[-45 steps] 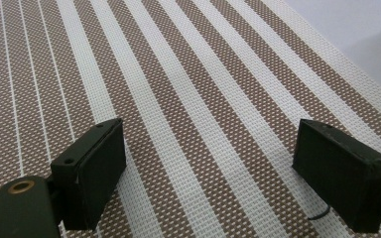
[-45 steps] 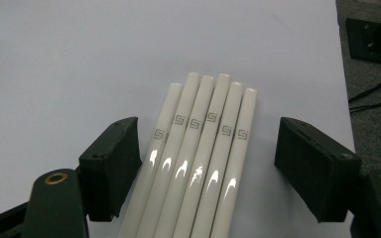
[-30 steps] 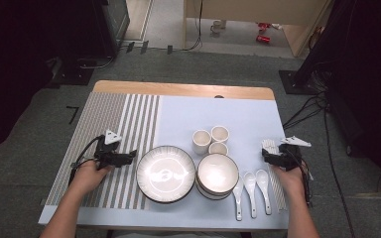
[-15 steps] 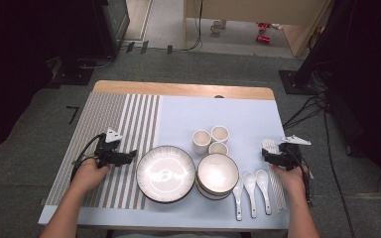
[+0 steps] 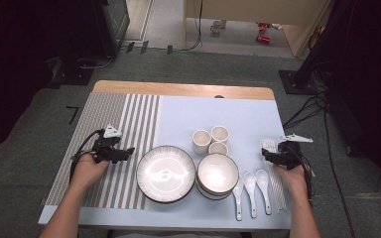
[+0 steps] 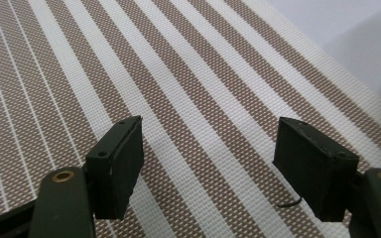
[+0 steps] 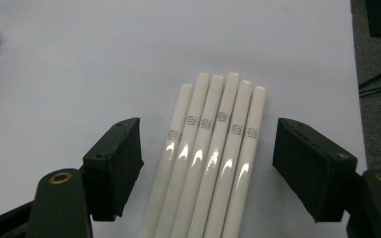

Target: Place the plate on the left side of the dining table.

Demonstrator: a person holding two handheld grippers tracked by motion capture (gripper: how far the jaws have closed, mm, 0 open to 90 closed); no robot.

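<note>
My left gripper (image 5: 128,151) hovers over the brown-and-white striped mat (image 5: 129,119) at the table's left, pointing at the large white plate (image 5: 166,173). In the left gripper view its jaws (image 6: 213,168) stand open with only mat between them, and they have just been closing a little. My right gripper (image 5: 267,156) is at the table's right, over several white chopsticks (image 5: 270,147). In the right gripper view the chopsticks (image 7: 213,148) lie side by side between the open jaws (image 7: 208,168), whose pads are clear of them. These jaws have also just been closing.
A stack of bowls (image 5: 218,173) stands right of the plate, with three small cups (image 5: 211,140) behind it. Three white spoons (image 5: 250,187) lie between the bowls and the chopsticks. The pale blue mat (image 5: 213,114) runs toward the far wooden edge (image 5: 183,89).
</note>
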